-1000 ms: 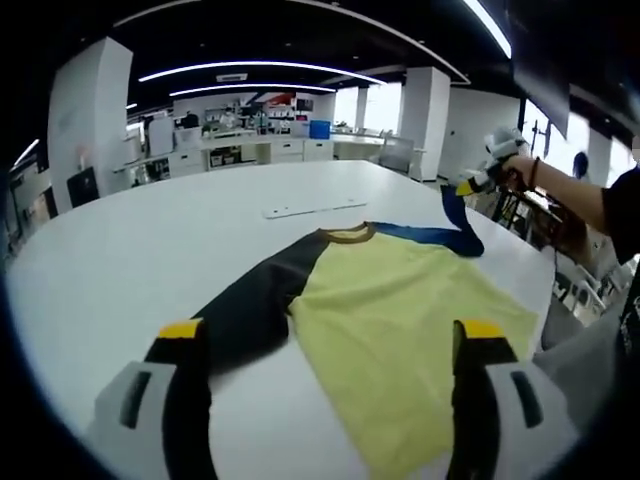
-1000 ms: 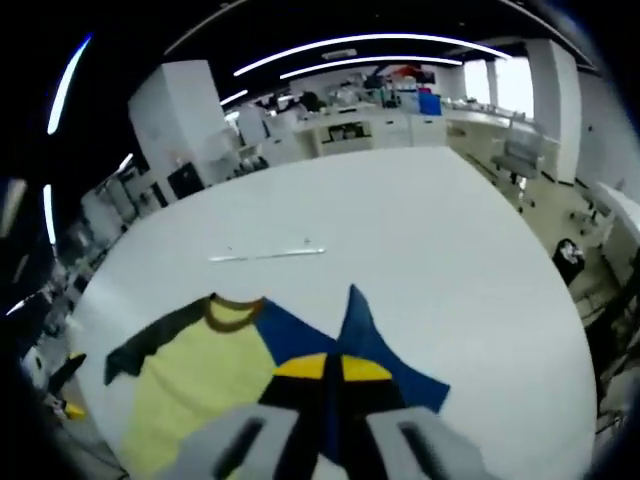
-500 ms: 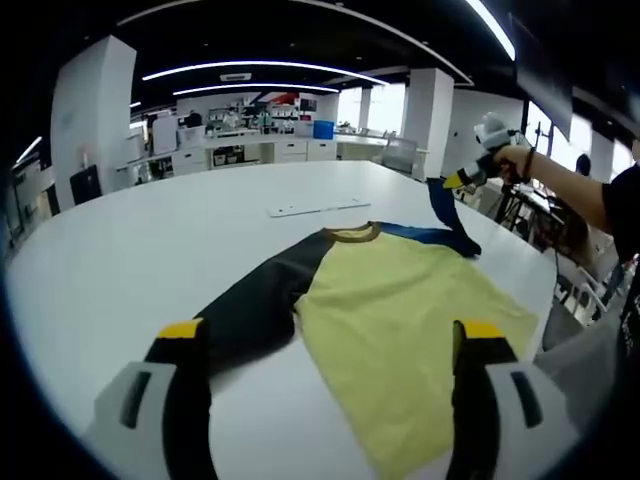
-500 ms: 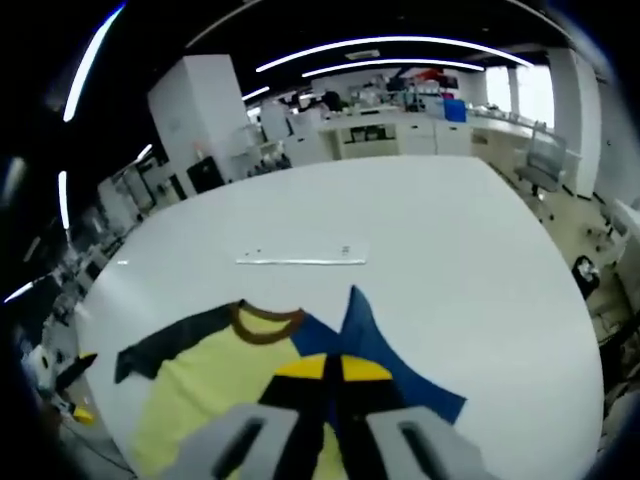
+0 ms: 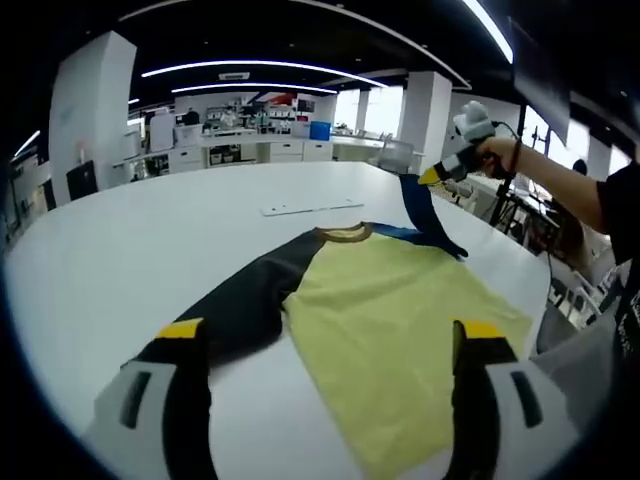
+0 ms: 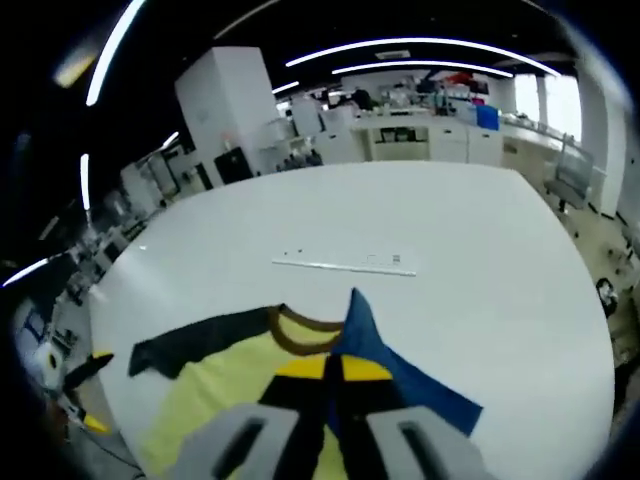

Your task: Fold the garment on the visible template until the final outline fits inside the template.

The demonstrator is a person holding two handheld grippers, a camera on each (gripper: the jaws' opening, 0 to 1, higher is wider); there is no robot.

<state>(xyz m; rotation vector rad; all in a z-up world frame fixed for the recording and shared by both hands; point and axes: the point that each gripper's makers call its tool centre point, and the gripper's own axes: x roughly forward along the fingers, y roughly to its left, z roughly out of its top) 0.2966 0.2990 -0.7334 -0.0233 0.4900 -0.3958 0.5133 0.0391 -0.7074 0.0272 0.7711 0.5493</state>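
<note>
The garment (image 5: 380,310) is lying flat on the white table (image 5: 130,240), its yellow body spread in the middle and its long axis running from the brown collar (image 5: 343,233) toward the near hem. The black sleeve (image 5: 245,300) is stretched out to one side, and the blue sleeve (image 5: 425,215) on the other side is being held up off the table. The blue sleeve is being pinched between the pressed-together jaws of the right gripper (image 6: 334,368), which is seen in the left gripper view being carried above the collar end. The left gripper (image 5: 330,345) is being held with jaws spread and nothing between them, hovering over the hem end. The yellow body is lying inboard of the lifted sleeve, so the fold is judged to be directed across it toward the black sleeve, the right gripper being the nearer one. A thin white strip (image 6: 347,265) is lying beyond the collar.
</note>
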